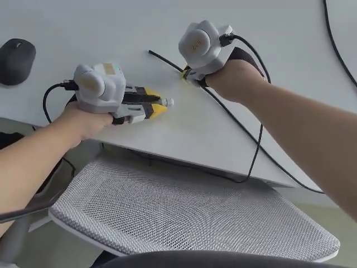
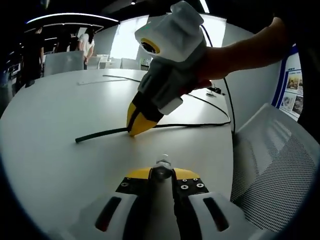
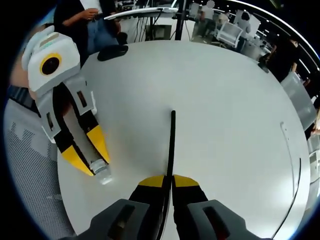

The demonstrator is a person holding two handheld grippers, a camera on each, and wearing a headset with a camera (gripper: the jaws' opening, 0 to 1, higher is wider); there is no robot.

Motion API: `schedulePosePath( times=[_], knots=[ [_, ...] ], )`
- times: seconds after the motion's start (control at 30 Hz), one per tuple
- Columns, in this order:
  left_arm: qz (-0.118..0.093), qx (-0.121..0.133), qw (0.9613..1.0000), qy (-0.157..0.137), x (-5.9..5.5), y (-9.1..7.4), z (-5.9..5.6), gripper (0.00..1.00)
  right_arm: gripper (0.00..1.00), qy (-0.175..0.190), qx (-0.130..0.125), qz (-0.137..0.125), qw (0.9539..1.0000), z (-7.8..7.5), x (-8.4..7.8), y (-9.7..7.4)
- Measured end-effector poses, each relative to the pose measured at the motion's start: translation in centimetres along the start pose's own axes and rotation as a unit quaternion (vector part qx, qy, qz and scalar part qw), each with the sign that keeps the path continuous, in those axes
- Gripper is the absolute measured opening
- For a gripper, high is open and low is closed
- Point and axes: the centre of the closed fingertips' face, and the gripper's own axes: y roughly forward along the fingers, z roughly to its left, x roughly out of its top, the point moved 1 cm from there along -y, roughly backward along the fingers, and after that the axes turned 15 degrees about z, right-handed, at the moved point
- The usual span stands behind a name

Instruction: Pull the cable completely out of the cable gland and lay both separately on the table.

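- The white table (image 1: pixel 111 33) carries the work, close to its front edge.
- The black cable (image 1: pixel 164 60) is already free of the gland (image 1: pixel 166 102) (the two are clearly apart), and its loose end lies on the table.
- The right gripper (image 1: pixel 186 75) has its jaws clamped on the cable, low at the surface.
- The left gripper (image 1: pixel 158 106) has its jaws closed on the gland.
- The gland, small and clear, pokes out of those jaw tips, just over the table.
- By my judgement the pulling is done. Setting both down and letting go remains.
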Motion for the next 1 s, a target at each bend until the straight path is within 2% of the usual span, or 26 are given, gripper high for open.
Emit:
schedulePosePath(
  times=[0.33,0.5,0.57,0.77,0.9,1.0],
  knots=[
    [0.026,0.021,0.9984,0.045,0.0,-0.1,-0.4,0.16,0.01,-0.006,-0.011,-0.003,0.9999,-0.1,0.2,0.2],
    [0.038,0.028,0.9972,0.058,-0.1,0.0,-0.5,0.16,0.05,-0.011,-0.021,-0.004,0.9997,-0.3,0.3,0.1],
    [0.037,0.031,0.9974,0.054,-0.1,-0.1,-0.4,0.16,0.08,-0.010,-0.024,-0.005,0.9996,-0.4,0.3,0.0],
    [0.033,0.038,0.9973,0.054,0.3,-0.2,-0.4,0.21,0.12,-0.002,-0.035,-0.027,0.9990,-1.0,0.5,-1.2],
    [0.035,0.043,0.9972,0.049,0.4,-0.2,-0.3,0.25,0.13,0.016,-0.035,-0.051,0.9980,-1.0,0.8,-2.8],
    [0.035,0.049,0.9972,0.045,0.6,-0.4,-0.3,0.28,0.14,0.015,-0.039,-0.065,0.9970,-0.9,1.0,-4.0]
  ],
)
